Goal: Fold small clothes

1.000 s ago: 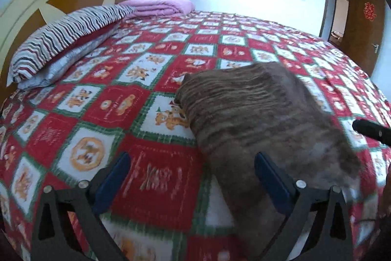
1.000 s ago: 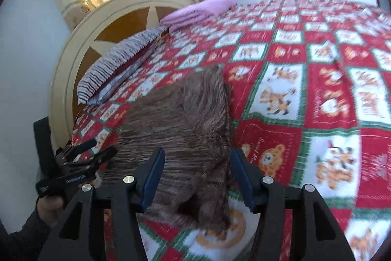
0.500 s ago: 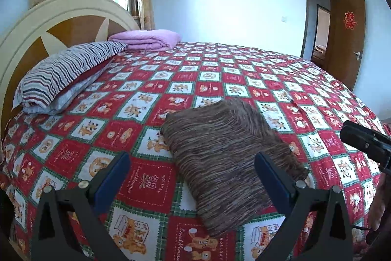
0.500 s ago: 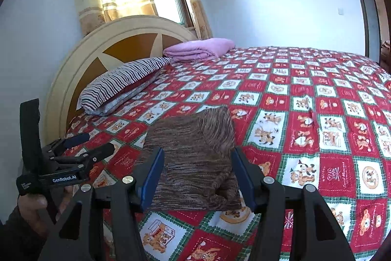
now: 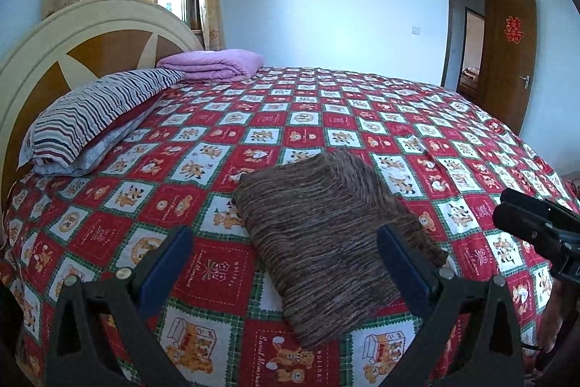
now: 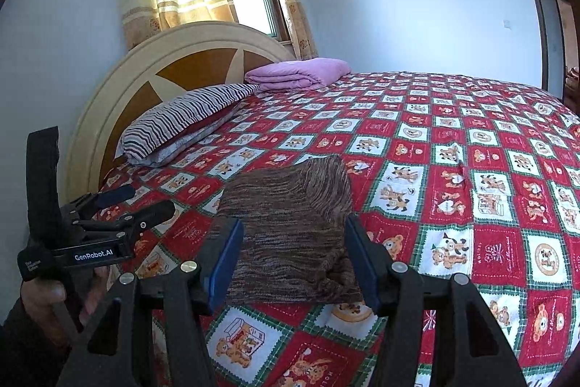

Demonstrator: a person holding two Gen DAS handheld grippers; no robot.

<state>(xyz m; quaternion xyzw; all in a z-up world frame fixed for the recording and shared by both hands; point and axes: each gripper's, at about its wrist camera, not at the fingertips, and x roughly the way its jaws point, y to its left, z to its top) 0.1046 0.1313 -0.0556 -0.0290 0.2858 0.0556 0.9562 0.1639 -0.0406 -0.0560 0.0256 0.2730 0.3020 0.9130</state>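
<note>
My grippers are black plastic frames with triangular cut-outs, silver screw heads and blue pads (image 6: 223, 263) lining the fingers. My left gripper (image 6: 136, 204) carries white "GenRobot.AI" lettering on its side. A dark sleeve (image 6: 14, 343) covers my left wrist.

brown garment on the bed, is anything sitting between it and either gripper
Nothing visible does. The brown garment lies folded on the bedspread, with only bare quilt around it. The left gripper and right gripper both hover open in front of it; the striped pillow and purple blanket lie far back by the headboard.
</note>
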